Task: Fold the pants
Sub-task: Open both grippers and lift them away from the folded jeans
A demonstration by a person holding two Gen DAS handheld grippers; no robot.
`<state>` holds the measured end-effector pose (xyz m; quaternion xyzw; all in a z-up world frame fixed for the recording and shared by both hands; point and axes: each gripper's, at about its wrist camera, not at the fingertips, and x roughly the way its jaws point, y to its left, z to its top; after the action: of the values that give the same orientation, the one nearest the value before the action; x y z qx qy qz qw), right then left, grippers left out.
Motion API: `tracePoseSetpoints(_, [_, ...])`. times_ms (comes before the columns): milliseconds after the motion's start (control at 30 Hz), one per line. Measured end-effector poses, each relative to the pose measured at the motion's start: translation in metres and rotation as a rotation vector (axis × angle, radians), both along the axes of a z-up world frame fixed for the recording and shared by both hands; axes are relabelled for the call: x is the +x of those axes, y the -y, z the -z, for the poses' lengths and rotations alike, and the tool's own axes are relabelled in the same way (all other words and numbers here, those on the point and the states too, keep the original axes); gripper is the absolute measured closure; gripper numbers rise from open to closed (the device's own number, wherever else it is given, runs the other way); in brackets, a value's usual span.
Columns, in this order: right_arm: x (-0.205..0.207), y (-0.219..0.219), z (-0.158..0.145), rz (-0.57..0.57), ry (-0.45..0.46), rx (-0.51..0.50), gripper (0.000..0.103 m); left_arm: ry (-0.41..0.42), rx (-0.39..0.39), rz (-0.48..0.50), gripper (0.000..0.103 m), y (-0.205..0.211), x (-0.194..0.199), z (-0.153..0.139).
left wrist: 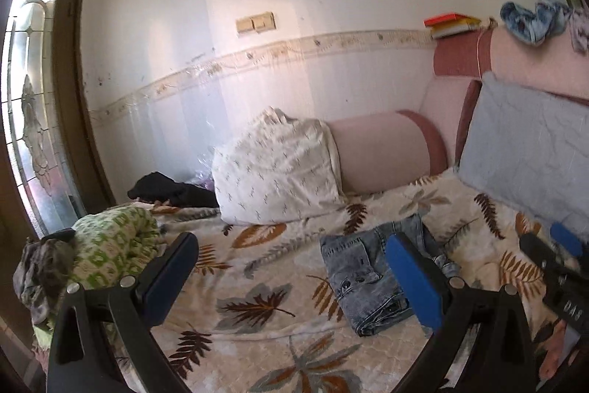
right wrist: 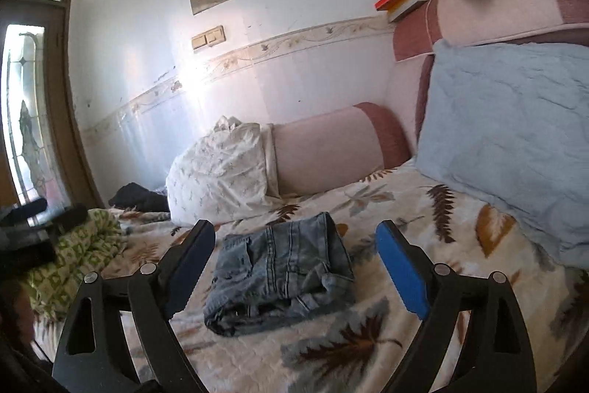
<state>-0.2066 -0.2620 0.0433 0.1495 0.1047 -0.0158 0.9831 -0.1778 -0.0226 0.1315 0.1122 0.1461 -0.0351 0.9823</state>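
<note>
Both your grippers are spread wide and hold nothing. Right gripper (right wrist: pixel 294 267): the folded pants (right wrist: pixel 279 275) lie on the leaf-print blanket (right wrist: pixel 368 356) straight ahead, centred between its fingers, just beyond the tips and apart from them. Long axis of the bundle runs roughly fore-aft along the fingers, thick folded edge toward you. Left gripper (left wrist: pixel 294 279): the pants (left wrist: pixel 364 279) sit off toward its right finger, partly hidden behind the blue pad (left wrist: pixel 412 279). Judgement: fold looks essentially complete. If any tidying press is needed, your right hand is better lined up; the left would have to shift rightward first.
</note>
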Motion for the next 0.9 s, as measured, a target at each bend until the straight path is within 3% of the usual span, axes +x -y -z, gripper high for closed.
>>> tracePoseSetpoints(200, [-0.035, -0.01, -0.015, -0.028, 0.023, -0.034, 0.013, 0.056, -0.014, -0.037, 0.0, -0.005, -0.028, -0.023])
tracePoseSetpoints(400, [-0.061, -0.019, -0.029, -0.047, 0.063, -0.03, 0.012, 0.06, -0.019, -0.05, 0.0, -0.007, -0.039, -0.032])
tracePoseSetpoints(700, [-0.067, -0.041, -0.04, -0.075, 0.112, -0.055, 0.012, 0.037, -0.028, -0.077, 0.0, -0.013, -0.034, -0.023])
tracePoseSetpoints(900, [-0.056, -0.056, -0.033, -0.075, 0.105, -0.079, 0.012, 0.019, -0.02, -0.121, 0.0, -0.023, -0.024, -0.008])
